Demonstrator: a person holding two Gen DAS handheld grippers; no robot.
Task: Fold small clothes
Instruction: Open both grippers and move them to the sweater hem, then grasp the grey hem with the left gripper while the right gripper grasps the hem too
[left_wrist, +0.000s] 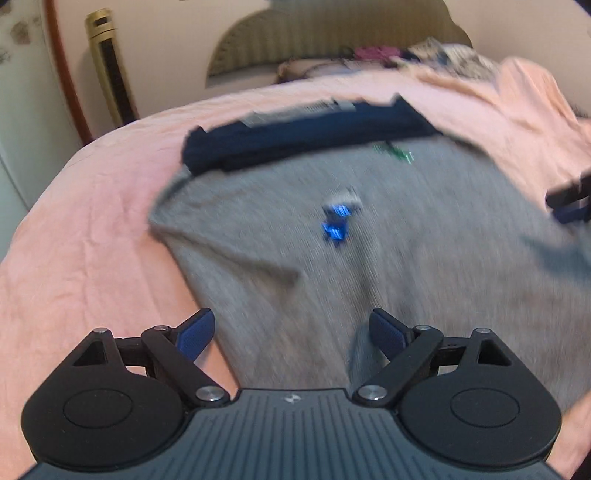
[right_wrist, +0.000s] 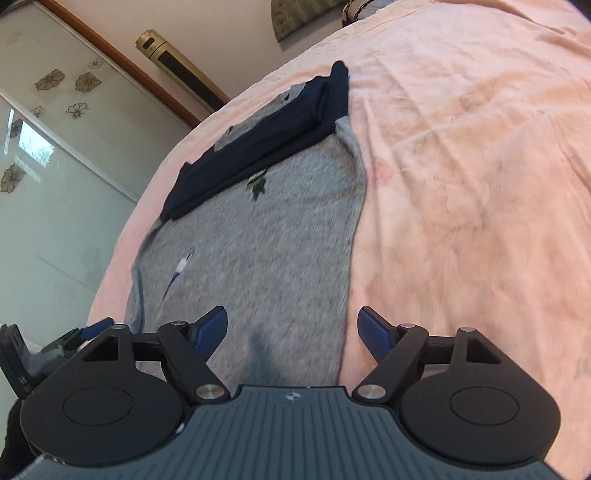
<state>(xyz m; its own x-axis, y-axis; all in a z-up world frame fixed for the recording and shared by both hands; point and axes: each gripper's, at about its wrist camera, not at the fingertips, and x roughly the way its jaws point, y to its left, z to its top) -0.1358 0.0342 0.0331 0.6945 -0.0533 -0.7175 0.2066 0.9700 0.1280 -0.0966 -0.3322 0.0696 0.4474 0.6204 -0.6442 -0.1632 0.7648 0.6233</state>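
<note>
Bedspread (right_wrist: 461, 166) pink, grey garment (right_wrist: 277, 240) spread flat, gold tower fan (right_wrist: 177, 62) behind, both tools gaping, empty

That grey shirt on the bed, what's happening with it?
A person is folding small clothes with a gripper in each hand. The grey shirt lies spread out on the pink bedsheet, and a dark navy garment, already folded, sits at its far end. The left gripper and the right gripper are both open above the shirt's near part, holding nothing. The grey shirt isn't folded yet.
</note>
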